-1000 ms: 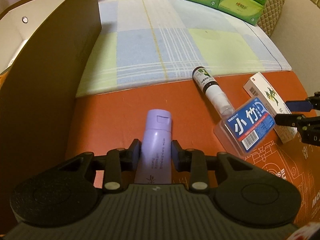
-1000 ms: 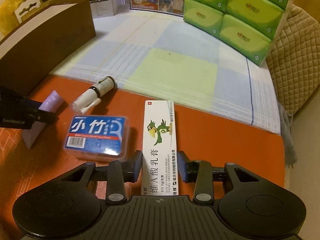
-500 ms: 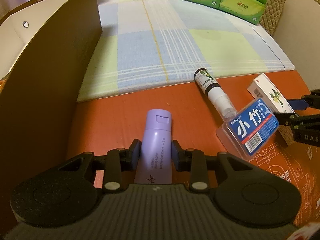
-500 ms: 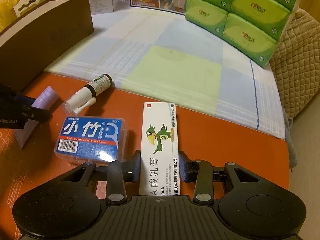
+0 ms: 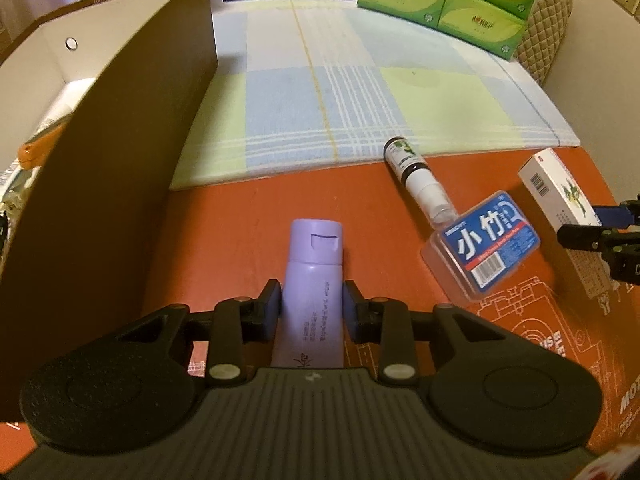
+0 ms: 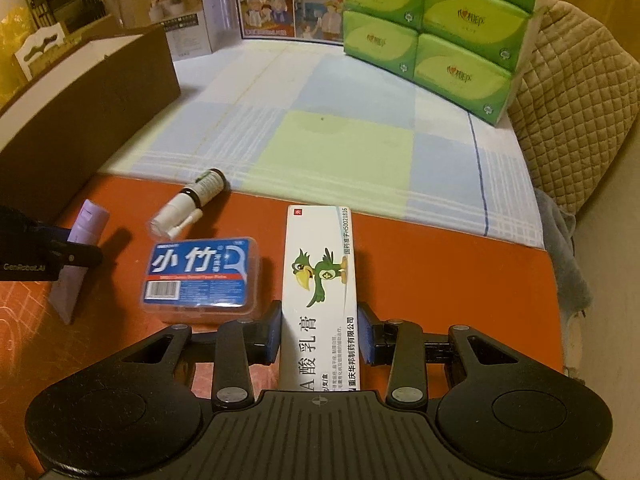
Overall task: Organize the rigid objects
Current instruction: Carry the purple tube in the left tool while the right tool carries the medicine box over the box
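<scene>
— Clamping both: left gripper [image 5: 311, 312] narrow on lilac plastic squeeze tube [image 5: 314, 280], right gripper [image 6: 318, 334] pinched on long white cardboard ointment box [image 6: 320, 292] — both over orange mat [image 5: 240, 216].

— Risks?

— Slipping tube; clipping blue-labelled clear floss case [image 6: 200, 276] just beside; catching brown cardboard bin wall [image 5: 120, 140].

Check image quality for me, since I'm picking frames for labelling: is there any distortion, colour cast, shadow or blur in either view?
Left wrist view: fisheye bends the brown box wall, dim yellow-orange cast, purple tube sharp, dark corners. Right wrist view: same warm cast and curving, carton print crisp, soft shadow beside the tube, slightly soft tissue packs.
</scene>
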